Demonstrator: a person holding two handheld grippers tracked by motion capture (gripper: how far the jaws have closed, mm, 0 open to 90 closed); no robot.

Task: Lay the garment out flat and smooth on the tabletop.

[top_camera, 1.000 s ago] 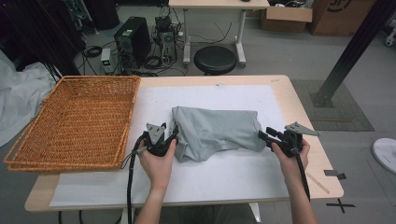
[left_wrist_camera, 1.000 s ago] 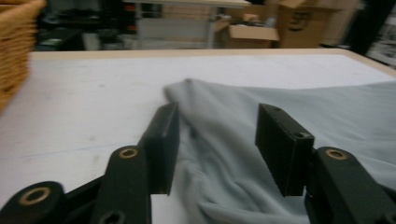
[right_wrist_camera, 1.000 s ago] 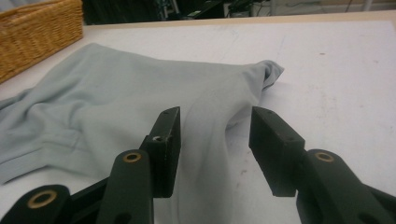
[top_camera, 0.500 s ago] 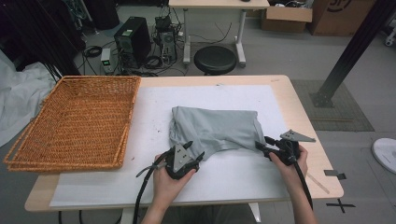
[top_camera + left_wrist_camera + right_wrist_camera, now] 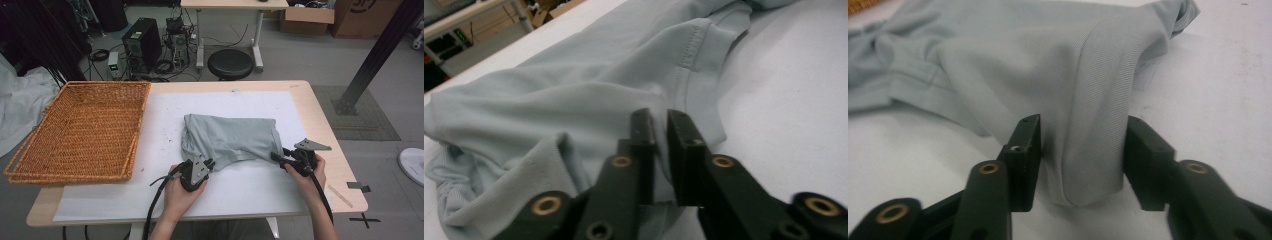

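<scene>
A grey shirt (image 5: 230, 137) lies crumpled on the white sheet (image 5: 240, 190) in the middle of the table. My left gripper (image 5: 210, 163) is at its near left corner. In the left gripper view the left gripper (image 5: 661, 135) has just closed, and its jaws stand shut with a thin fold of the shirt (image 5: 574, 90) pinched between them. My right gripper (image 5: 275, 156) is at the near right corner. In the right gripper view the right gripper (image 5: 1080, 140) has been closing, and a loose puffed fold of the shirt (image 5: 1023, 55) sits between the jaws, not squeezed.
A wide wicker basket (image 5: 75, 130) sits at the left of the table, its rim close to the sheet's left edge. Bare wood of the table (image 5: 325, 135) runs along the right. A stool (image 5: 230, 62) and computer gear stand on the floor beyond.
My left gripper has come from the shirt's left side toward me to its near left corner and its jaws have shut. The right hand has stayed put.
</scene>
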